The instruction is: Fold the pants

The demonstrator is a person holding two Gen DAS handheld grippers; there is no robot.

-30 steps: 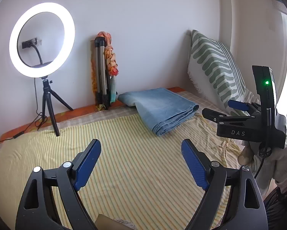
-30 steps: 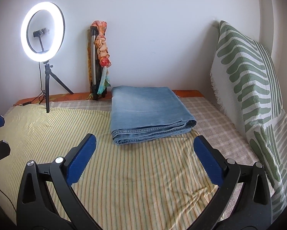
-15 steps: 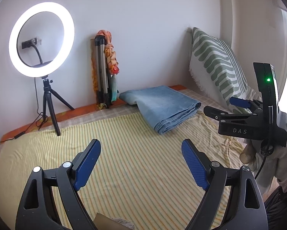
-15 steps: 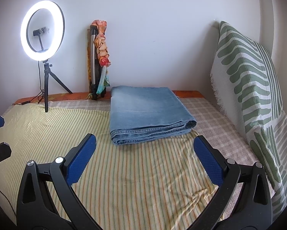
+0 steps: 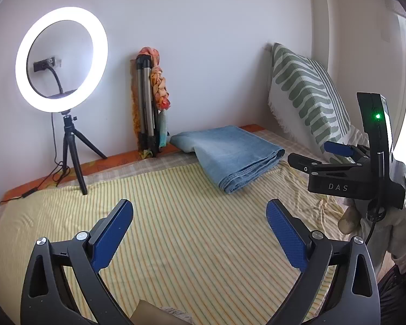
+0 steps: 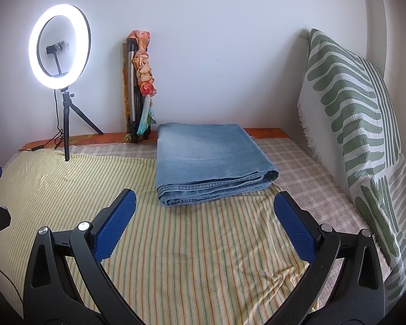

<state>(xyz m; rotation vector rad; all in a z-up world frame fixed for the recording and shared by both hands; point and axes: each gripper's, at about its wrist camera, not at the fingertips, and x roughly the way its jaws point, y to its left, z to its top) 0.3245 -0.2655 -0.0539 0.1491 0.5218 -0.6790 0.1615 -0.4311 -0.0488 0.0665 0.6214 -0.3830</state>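
Left wrist view: the left gripper (image 5: 198, 216) is seen with its two blue-padded black jaws spread wide; they have just been opening further, and nothing lies between them but the yellow striped bed sheet (image 5: 175, 233). The folded light-blue denim pants (image 5: 230, 154) are noted well ahead, resting flat as a neat stack at the far end of the bed, near the folded metal tripod draped with an orange patterned cloth (image 5: 150, 103). The right gripper (image 5: 319, 154) is seen at the right, apart from the pants, with a gap between its jaws. Compared with a second ago, the pants are unmoved.

Right wrist view: the right gripper (image 6: 204, 205) is recorded with jaws spread, empty. The pants (image 6: 208, 159) lie just beyond it, hems stacked toward the camera, untouched by either tool. The green-and-white patterned pillow (image 6: 351, 113) leans against the wall at the right; the lit ring light on its small black tripod (image 6: 59, 51) stands at the left.

Judgement: the widening of empty jaws clear of the stack suggests that folding is finished
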